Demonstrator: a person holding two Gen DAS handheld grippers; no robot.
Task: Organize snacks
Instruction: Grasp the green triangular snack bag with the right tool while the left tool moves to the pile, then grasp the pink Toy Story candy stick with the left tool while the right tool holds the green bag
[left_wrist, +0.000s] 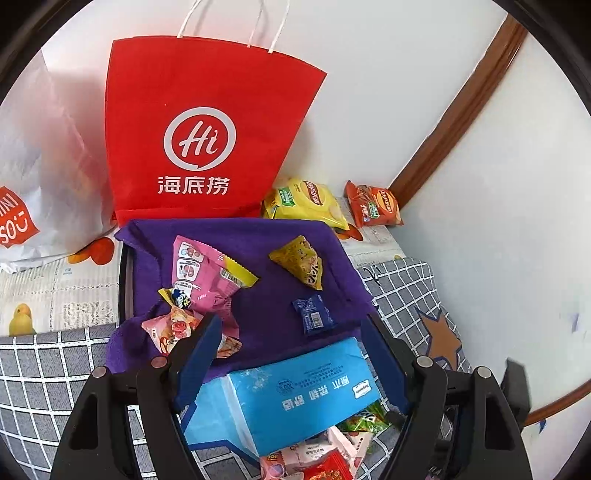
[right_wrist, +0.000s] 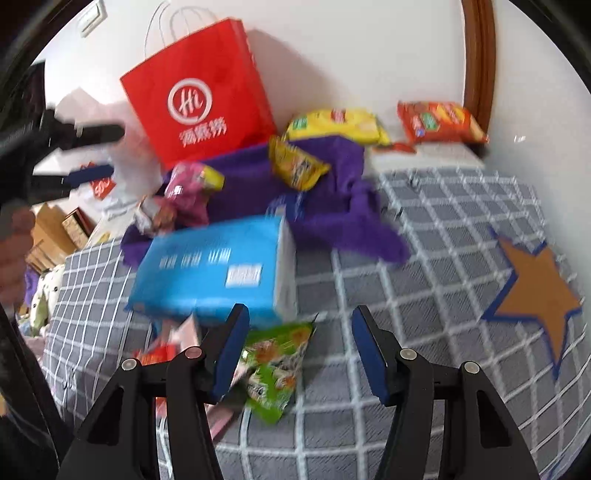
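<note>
Hovering released, left gripper (left_wrist: 291, 350) over blue pack (left_wrist: 295, 391), right gripper (right_wrist: 299, 350) by green snack (right_wrist: 275, 373).

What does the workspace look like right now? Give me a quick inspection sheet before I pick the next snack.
Surface: grey checked bedcover with a star patch; purple cloth spread on it.
Job's things: pink snack pack, yellow-brown pack and small blue packet on the purple cloth; green snack pack on the bedcover; yellow chip bag and orange chip bag by the wall.
Clutter: blue tissue pack lying over some snacks; red paper bag; white bag.
Grippers: left gripper open above the tissue pack; right gripper open beside the green pack.
Cables: nothing seen.
Surroundings: white wall, brown wooden trim.
</note>
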